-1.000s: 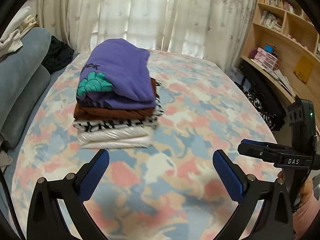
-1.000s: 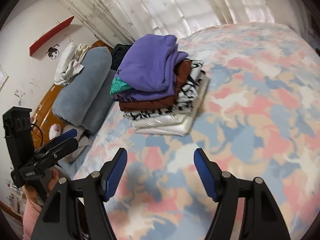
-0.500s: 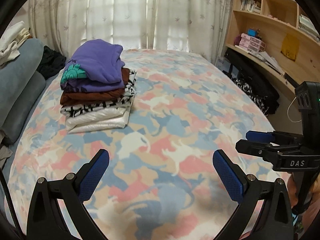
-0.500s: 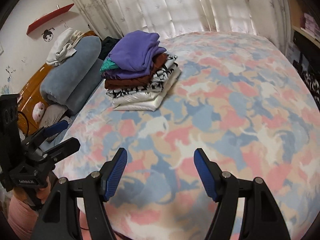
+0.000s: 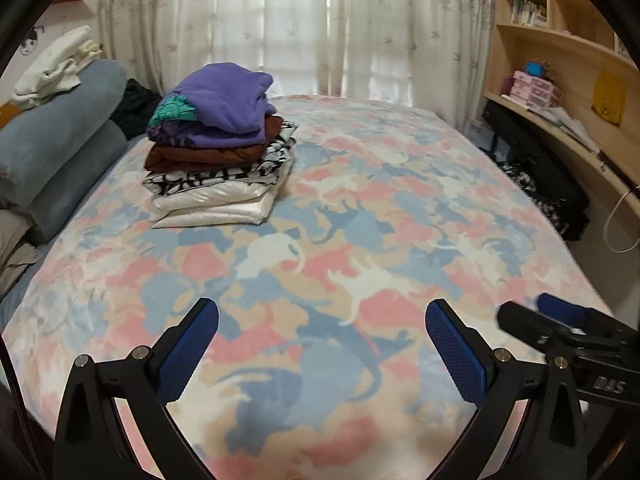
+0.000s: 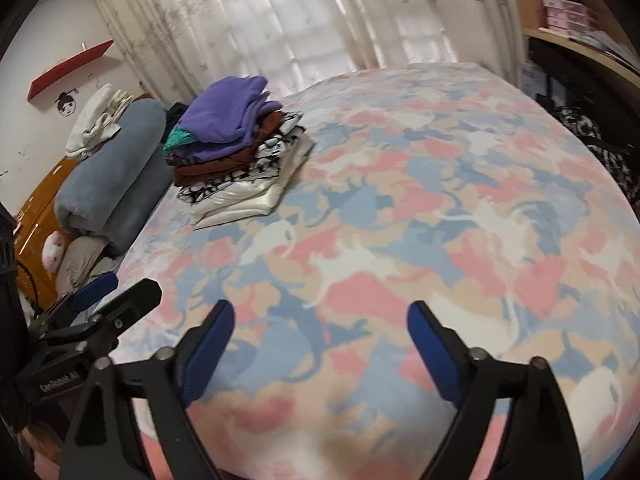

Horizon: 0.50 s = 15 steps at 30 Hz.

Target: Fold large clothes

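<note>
Hovering over the near end of the bed [image 5: 400,184], both tools are empty: left gripper [image 5: 322,344] has its blue pads spread wide apart with only the patterned blanket showing between them, and right gripper [image 6: 320,344] has just been opening its jaws, now also wide, nothing between them. Right gripper also shows at the right edge of the left view, left gripper at the left edge of the right view, so they sit side by side, apart, angled down at the blanket. Task clothes: a folded stack [image 5: 220,160] on the far left part of the bed, purple top [image 5: 228,100] uppermost, then brown, black-and-white print, shiny white at the bottom; well apart from both grippers. Judgement: stack looks finished and parked far-left to keep the middle of the bed free as a folding surface; no unfolded garment lies on the blanket, so the next piece probably has to be fetched from elsewhere. Around: rolled blue-grey bedding [image 5: 52,152] left of the stack with white cloth on top, dark garment [image 5: 134,106] behind it, curtains [image 5: 320,28] at the far end, shelving [image 5: 560,60] at right with dark clothes [image 5: 552,196] heaped below it. Nothing stands between grippers and stack.
</note>
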Motion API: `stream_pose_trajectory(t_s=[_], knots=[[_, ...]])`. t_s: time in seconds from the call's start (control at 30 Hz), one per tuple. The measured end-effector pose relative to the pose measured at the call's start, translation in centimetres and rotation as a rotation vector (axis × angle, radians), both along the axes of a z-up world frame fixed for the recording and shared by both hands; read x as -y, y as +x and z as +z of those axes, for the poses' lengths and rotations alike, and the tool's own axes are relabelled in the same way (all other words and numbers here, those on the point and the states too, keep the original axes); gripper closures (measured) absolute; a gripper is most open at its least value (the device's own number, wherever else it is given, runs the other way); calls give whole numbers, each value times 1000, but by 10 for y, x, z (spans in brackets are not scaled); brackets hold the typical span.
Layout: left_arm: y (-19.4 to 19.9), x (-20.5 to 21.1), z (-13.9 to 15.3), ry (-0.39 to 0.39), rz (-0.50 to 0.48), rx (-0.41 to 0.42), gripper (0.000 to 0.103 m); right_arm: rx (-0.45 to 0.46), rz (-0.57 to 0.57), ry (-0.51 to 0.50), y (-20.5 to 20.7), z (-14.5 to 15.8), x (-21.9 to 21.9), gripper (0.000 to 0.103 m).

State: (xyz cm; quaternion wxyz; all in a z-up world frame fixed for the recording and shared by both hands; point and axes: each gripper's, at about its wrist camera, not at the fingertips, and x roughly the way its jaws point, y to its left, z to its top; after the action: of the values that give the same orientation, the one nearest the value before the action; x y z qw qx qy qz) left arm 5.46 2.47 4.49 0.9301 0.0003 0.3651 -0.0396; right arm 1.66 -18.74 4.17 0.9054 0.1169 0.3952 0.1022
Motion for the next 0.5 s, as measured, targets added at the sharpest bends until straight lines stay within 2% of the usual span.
stream_pose_trajectory(t_s=[0.1, 0.2, 0.5], knots=[[-9, 8, -13, 41, 31, 1, 0, 23, -40, 6, -11, -8, 5, 7], [-14, 11, -22, 44, 46, -14, 0, 19, -66, 14, -18, -15, 10, 6], [-27, 6, -21, 43, 71, -23, 0, 23, -57, -51, -32, -22, 7, 5]])
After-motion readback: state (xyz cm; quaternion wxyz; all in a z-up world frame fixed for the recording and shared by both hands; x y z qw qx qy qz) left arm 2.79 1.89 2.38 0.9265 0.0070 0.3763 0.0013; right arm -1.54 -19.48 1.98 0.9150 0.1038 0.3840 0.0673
